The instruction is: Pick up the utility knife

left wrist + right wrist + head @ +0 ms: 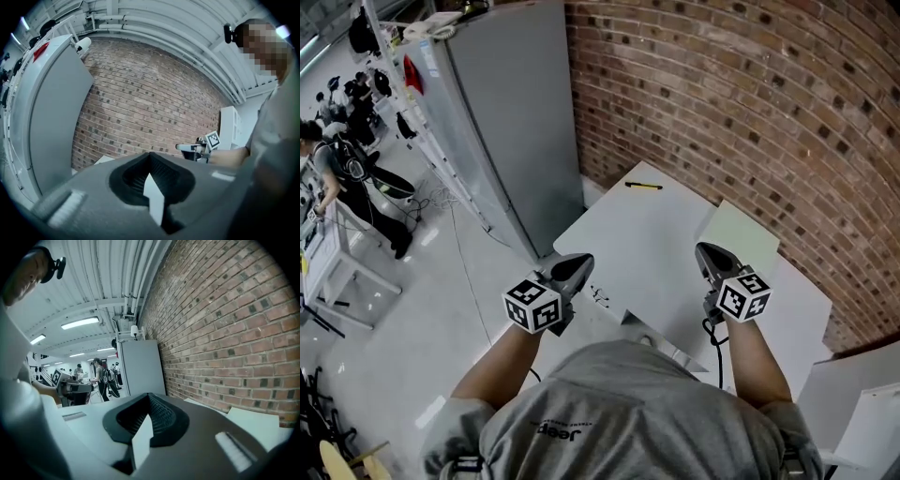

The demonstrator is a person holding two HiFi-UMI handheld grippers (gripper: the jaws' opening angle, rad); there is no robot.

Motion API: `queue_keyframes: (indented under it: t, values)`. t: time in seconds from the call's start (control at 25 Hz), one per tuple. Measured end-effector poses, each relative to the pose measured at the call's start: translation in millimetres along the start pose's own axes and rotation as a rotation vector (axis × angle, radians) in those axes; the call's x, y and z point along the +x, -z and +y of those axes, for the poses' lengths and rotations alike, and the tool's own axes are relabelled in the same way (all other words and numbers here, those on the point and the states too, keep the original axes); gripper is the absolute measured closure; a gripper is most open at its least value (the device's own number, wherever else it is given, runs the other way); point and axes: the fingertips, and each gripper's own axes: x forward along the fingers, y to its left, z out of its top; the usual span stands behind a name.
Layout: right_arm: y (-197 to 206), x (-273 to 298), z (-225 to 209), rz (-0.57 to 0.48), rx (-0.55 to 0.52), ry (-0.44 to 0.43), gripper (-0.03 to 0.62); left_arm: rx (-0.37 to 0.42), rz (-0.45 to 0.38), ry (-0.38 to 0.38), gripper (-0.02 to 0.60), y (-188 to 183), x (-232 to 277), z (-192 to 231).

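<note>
Left claw (579,262): jaws together, nothing between; points forward, near level, tip slightly down. Marker cube (532,305) sits behind jaws. Right claw (707,253): jaws together, empty; same heading, parallel to left claw, well apart from it. Left forearm (492,361) and right forearm (752,361) bare, stretched ahead of torso.

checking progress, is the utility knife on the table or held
On the table: utility knife lies flat near its far edge, nothing touching it.
</note>
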Motion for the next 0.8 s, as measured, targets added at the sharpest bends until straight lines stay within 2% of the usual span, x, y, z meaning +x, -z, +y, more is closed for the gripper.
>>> queue_keyframes:
  t: [0.24, 0.44, 0.6, 0.8]
  values:
    - [-27, 57, -91, -0.001, 0.024, -0.059, 0.585, -0.03, -0.002, -0.073, 0.583, -14, 91, 38]
    - [-40, 97, -147, -0.001, 0.036, -0.09, 0.585, -0.056, -0.005, -0.116, 0.583, -29, 148, 71]
    - [-40, 125, -167, 0.005, 0.049, -0.084, 0.585, -0.054, 0.001, -0.115, 0.584, -37, 170, 100]
    - [-48, 158, -170, -0.001, 0.024, -0.01, 0.585, -0.062, -0.011, -0.077, 0.583, -44, 173, 152]
